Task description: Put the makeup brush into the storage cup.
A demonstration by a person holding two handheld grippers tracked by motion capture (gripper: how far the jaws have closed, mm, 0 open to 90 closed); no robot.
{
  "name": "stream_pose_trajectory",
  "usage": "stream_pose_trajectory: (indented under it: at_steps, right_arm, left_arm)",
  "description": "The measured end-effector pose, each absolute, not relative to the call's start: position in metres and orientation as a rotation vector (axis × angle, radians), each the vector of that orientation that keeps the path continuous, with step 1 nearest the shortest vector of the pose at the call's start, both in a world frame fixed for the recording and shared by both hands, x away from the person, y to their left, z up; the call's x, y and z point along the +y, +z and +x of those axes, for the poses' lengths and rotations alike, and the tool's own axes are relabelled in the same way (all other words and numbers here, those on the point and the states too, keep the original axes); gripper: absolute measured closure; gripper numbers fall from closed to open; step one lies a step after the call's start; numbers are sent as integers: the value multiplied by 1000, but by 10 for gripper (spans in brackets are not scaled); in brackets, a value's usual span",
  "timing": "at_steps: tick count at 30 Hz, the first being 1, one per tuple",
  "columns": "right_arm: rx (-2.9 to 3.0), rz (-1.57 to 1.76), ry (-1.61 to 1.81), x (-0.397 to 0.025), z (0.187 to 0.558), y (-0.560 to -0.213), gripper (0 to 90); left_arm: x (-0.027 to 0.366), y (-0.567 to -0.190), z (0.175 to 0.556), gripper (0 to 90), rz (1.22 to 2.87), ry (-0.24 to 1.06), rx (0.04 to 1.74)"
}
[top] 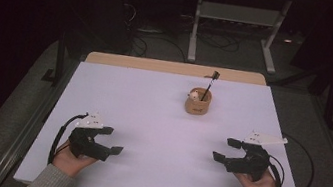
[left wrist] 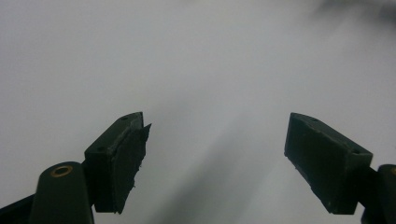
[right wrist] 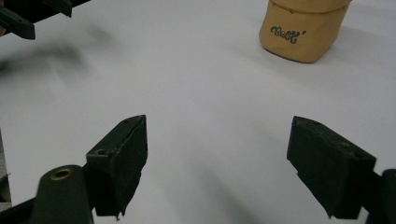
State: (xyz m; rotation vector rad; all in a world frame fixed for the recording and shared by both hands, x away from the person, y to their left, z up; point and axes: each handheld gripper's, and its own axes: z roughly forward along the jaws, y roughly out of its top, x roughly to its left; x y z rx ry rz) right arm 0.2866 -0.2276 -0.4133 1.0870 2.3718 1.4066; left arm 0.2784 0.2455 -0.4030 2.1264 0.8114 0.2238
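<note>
While both grippers rest low on the smooth white bench (top: 152,106), jaws spread wide and holding nothing, the tan cup (top: 198,103) stands upright toward the far edge, well apart from the left gripper (top: 114,141) and right gripper (top: 223,150). A thin dark stick (top: 210,85), perhaps a brush, leans up and rightward from it. Dark script on the cup's rounded wall is legible in the right gripper view.

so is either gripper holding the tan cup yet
No, both the left gripper and right gripper rest open near the table's front edge, apart from the tan cup.
</note>
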Motion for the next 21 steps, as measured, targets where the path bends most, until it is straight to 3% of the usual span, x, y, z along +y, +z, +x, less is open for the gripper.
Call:
stream_pose_trajectory:
  at_steps: [21]
  right_arm:
    - [2387,1046,1373,-223,283,-413,186]
  left_arm:
    - [248,-403,280,179,2120,234,810]
